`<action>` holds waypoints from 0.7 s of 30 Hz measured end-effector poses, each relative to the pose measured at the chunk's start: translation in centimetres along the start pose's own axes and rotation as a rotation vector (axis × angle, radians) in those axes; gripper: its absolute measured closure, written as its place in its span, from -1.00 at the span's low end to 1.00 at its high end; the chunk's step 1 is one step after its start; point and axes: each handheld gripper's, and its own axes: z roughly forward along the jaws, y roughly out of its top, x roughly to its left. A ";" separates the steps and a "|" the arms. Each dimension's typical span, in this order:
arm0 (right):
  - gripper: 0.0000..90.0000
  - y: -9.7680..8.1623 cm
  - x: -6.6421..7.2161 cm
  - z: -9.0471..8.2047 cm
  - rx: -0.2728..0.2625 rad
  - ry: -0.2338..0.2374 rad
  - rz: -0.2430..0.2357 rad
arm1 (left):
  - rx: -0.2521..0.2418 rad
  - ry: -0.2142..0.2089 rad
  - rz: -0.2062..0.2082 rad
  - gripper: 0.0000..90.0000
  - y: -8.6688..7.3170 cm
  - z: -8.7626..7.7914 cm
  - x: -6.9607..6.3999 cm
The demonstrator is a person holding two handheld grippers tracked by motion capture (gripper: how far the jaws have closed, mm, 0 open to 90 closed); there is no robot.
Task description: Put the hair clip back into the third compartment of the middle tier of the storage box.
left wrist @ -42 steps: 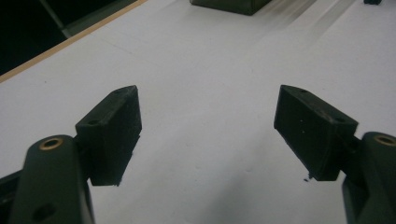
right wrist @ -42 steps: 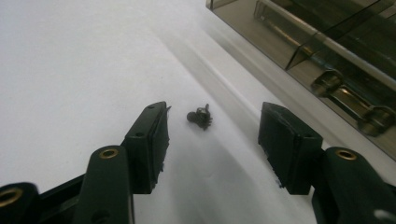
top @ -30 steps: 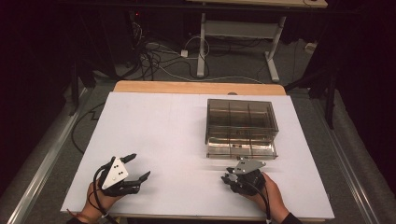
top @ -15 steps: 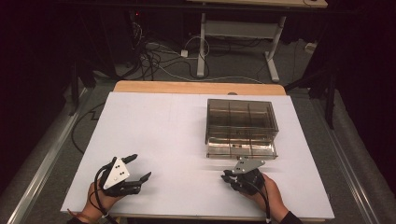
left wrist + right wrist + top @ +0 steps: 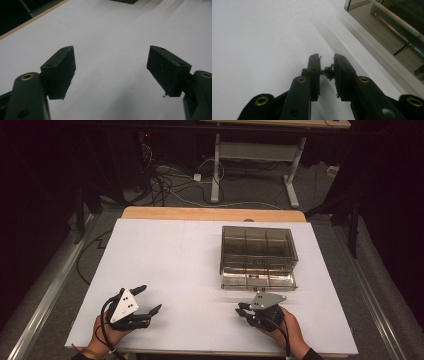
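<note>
One tiny dark bit (image 5: 328, 71) is pinched between the closed right gripper (image 5: 327, 65) just in front of the clear box (image 5: 258, 256), left gripper (image 5: 111, 70) spread empty, so it could easily slip out.

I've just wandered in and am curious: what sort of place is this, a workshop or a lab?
Probably a lab or recording studio rather than a home. A bare white table stands in a dark, curtained room, cables lie tangled on the floor behind it, and a smoky clear compartment box sits ready as a test piece.
</note>
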 end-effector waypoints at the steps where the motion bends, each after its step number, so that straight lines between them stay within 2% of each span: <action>1: 0.68 0.0 0.0 0.0 0.000 0.000 0.000 | 0.000 0.001 0.002 -0.51 0.0 0.0 0.0; 10: 0.68 0.4 -0.1 -1.3 -0.046 -0.020 -0.004 | 0.002 0.001 0.005 -0.51 0.0 0.0 0.0; 21: 0.68 0.7 -0.2 -2.4 -0.075 -0.037 -0.005 | 0.004 0.000 0.008 -0.51 0.0 0.0 0.0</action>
